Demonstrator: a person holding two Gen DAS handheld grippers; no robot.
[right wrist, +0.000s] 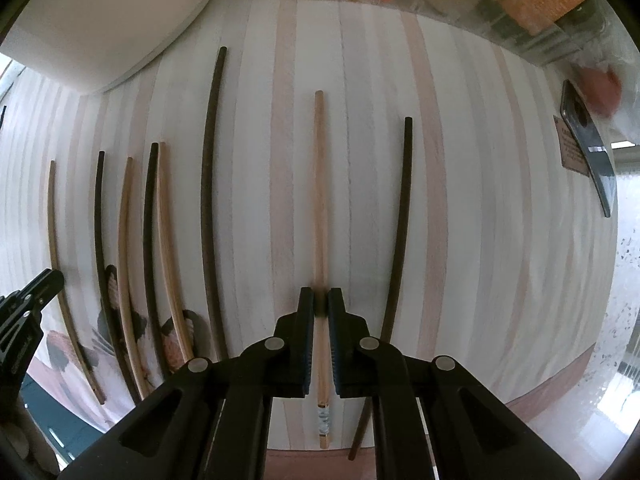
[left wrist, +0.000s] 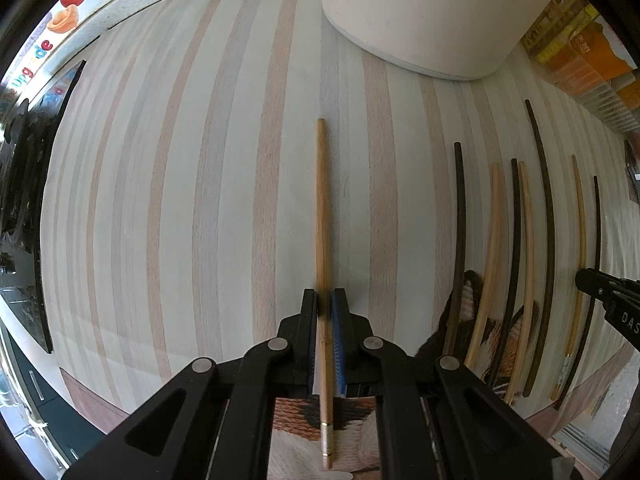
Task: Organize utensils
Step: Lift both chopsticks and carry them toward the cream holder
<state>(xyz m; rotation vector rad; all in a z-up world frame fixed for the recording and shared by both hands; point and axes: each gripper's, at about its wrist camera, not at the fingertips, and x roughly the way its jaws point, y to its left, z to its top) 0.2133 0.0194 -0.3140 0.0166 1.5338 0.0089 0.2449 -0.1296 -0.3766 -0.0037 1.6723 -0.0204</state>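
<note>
Chopsticks, eight counted (four dark, four pale), each gripper clamping one pale stick.

Right wrist view: nine chopsticks total on striped counter.

Dark chopsticks: four – one at left, one left of centre, one long, one right of centre.

Light wood chopsticks: five – far left, two among dark ones, one at centre; fifth in left wrist view, centre.

White container: one, upper left.

Grippers: two.
</note>
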